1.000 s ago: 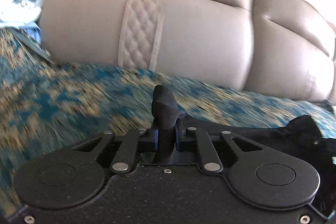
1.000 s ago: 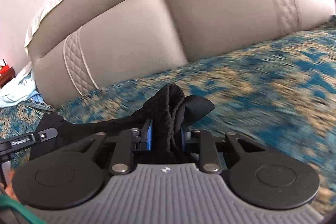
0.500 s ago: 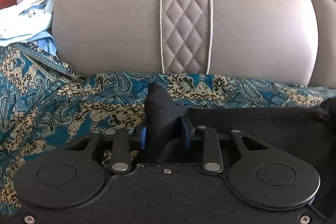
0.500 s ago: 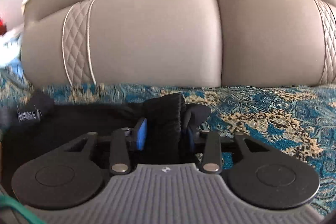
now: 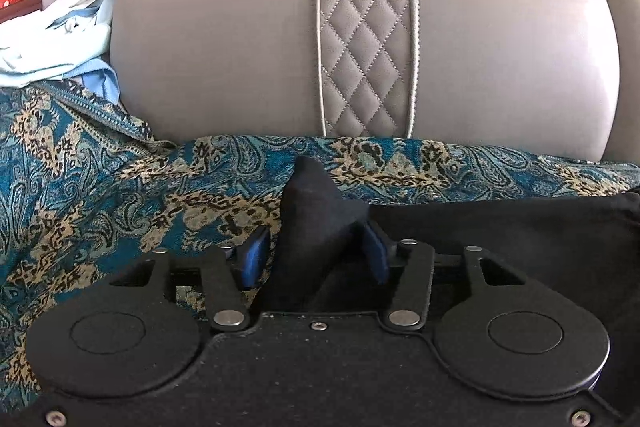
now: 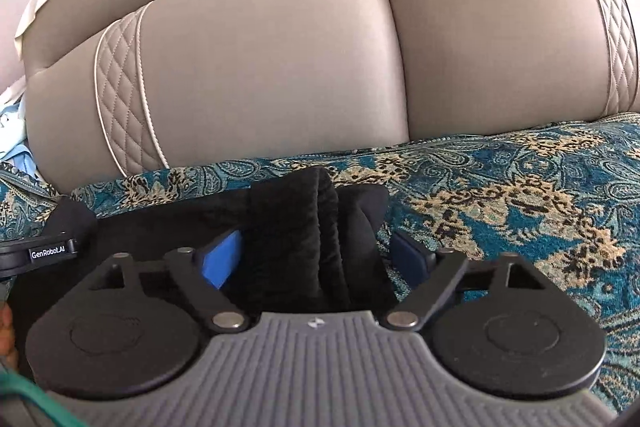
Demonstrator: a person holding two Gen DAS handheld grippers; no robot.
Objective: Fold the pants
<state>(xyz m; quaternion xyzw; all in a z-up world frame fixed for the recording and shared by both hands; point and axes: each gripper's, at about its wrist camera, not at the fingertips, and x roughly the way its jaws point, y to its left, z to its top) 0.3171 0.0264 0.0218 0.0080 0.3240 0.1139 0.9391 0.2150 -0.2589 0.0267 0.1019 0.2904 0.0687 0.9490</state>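
2 opening grippers (image 5: 316, 251) (image 6: 316, 259) — pants (image 5: 520, 239) bunched between each.

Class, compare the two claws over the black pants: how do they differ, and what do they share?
The left claw has a smooth black body; the right claw has a ribbed grey one. The left stands narrower, the right wider. Both are opening, blue pads clear of the pants bunched between them.

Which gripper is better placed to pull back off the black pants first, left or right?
Right, probably. The right gripper is opening, both blue pads clear of the pants. The left gripper is opening too, but narrower, with fabric against its right pad.
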